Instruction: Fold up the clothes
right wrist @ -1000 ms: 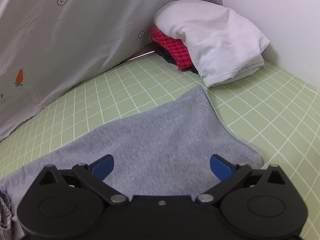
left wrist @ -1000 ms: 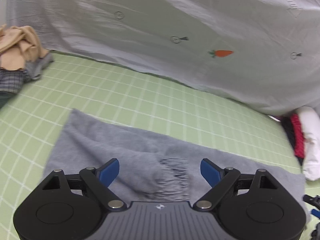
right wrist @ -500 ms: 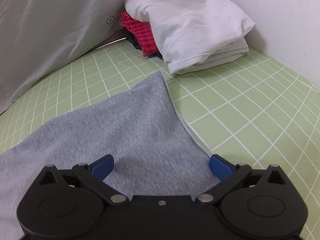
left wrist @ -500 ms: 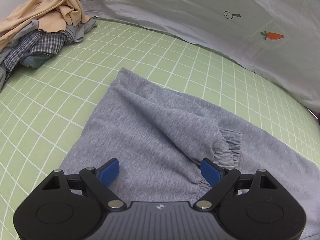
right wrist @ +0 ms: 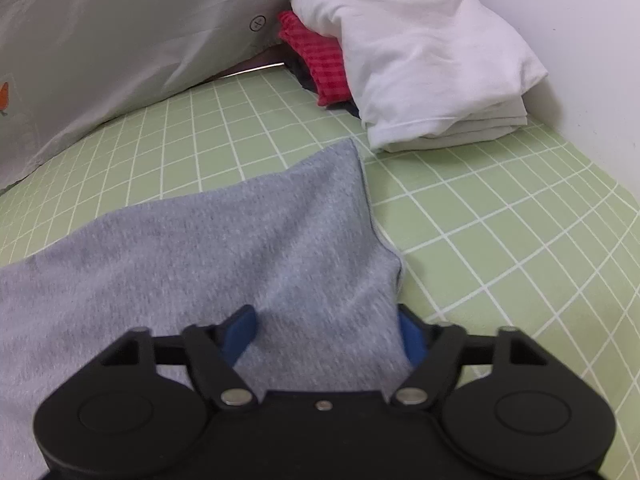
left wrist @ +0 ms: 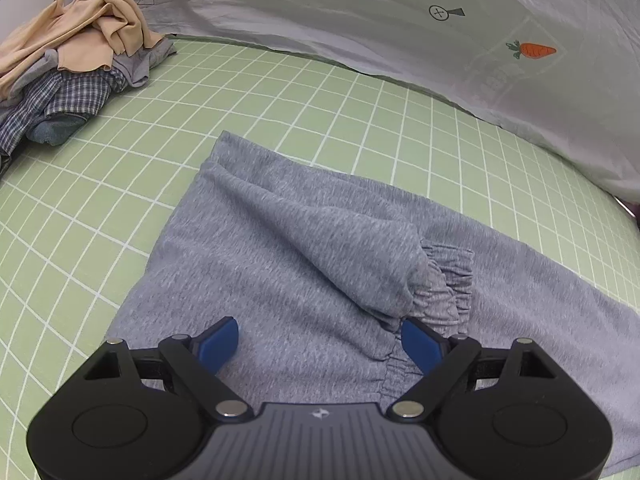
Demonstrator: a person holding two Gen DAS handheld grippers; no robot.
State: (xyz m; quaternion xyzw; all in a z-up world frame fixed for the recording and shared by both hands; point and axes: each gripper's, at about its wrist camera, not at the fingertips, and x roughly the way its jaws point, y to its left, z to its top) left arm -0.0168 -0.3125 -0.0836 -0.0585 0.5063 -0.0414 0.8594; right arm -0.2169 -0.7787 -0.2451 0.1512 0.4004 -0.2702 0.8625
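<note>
Green mat with a white grid (left wrist: 120,208) covers the whole work surface, and a pale grey sheet printed with little carrots (left wrist: 360,20) hangs along the back at 12 o'clock. Biggest item on it is the grey fleece sweatpants (left wrist: 280,248), spread flat across the middle, with an elastic cuff (left wrist: 444,280) bunched up on top at about 3 o'clock in the left view. Off at 10 o'clock sits a loose heap of beige and plaid clothes (left wrist: 68,68). In the right view, a folded white stack (right wrist: 420,60) with a red checked cloth (right wrist: 316,64) tucked under it sits at 1 o'clock. Left gripper (left wrist: 320,344) hangs spread wide over the fabric, nothing grabbed. Right gripper (right wrist: 326,334) is closing, with the sweatpants' edge (right wrist: 280,240) between its blue pads (right wrist: 240,330).
</note>
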